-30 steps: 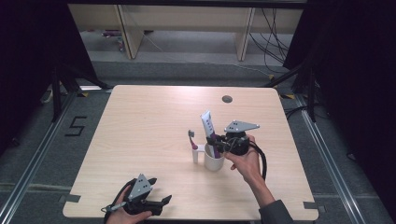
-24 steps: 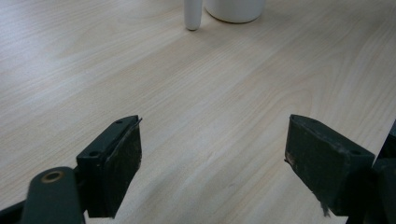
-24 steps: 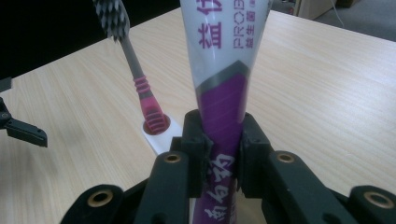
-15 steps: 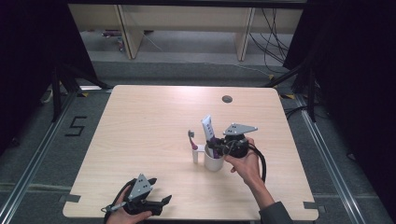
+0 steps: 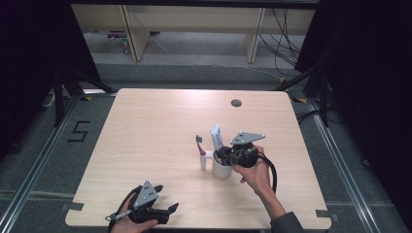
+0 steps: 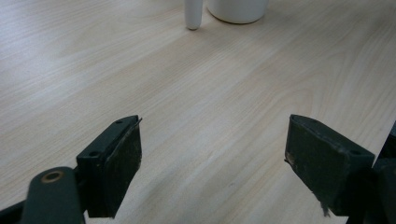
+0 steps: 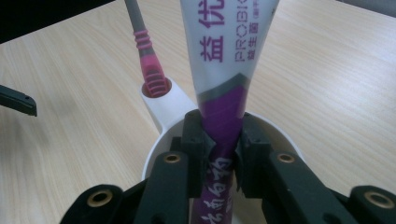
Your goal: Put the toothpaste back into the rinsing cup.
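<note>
**A:** how's your lighting? Your high view has the table (image 5: 160,145) evenly lit from overhead; everything around it drops to near black; shadows under stuff are short and soft.

**B:** yeah, and it's a bit soft and grainy overall; your left gripper view has pale glare on the wood up top, and its jaws are blurry at the bottom edge; your right gripper view is sharp on the toothpaste tube (image 7: 224,70); its corners go dim.

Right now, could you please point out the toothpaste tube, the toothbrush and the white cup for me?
toothpaste tube (image 7: 224,70): right gripper view, on its white printed body.
toothbrush (image 7: 148,60): right gripper view, on its pink ribbed handle.
white cup (image 5: 222,170): high view, on its outer wall.
</note>
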Tool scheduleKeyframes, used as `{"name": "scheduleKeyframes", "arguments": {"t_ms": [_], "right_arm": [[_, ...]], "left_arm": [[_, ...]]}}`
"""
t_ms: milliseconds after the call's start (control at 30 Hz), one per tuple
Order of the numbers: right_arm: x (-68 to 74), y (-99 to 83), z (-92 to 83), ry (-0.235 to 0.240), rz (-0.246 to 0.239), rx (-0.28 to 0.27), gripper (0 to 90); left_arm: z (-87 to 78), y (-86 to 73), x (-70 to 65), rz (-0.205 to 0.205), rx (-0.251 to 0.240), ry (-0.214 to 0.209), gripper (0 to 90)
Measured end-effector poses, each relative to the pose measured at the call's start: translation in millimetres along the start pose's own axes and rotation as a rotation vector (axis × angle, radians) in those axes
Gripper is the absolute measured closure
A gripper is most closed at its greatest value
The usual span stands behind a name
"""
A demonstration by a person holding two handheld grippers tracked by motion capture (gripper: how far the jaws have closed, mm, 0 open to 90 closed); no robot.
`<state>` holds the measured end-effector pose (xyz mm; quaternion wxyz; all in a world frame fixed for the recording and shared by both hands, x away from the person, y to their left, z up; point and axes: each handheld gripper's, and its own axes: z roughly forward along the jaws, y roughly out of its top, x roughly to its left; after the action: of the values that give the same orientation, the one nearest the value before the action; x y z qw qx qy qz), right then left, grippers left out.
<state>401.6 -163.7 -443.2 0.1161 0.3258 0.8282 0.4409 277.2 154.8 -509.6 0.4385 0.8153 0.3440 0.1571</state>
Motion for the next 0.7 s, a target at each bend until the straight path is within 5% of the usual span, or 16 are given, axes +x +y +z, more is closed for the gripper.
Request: {"name": "scheduleKeyframes", "arguments": {"t_ms": [67,233,267,700], "right_arm": [[-2.5,-1.0,1.2,0.004,-0.033,-0.005,76.3],[0.4,-3.7,-0.1,0.015,0.013,-0.013,75.4],[-1.3,-3.5,-0.4,0.01,-0.014,-0.019,74.9],[2.2,-3.3,-9.8,0.01,0.023,-0.032,66.4]], "left_arm": [[-0.1,0.2,-0.7,-0.013,-0.005,-0.009,18.1],[-0.1,0.1,-1.2,-0.017,-0.006,-0.01,18.0],[-0.1,0.0,-1.4,-0.017,-0.005,-0.009,18.0],[1.0,-0.6,-2.3,-0.019,-0.007,-0.011,18.0]]}}
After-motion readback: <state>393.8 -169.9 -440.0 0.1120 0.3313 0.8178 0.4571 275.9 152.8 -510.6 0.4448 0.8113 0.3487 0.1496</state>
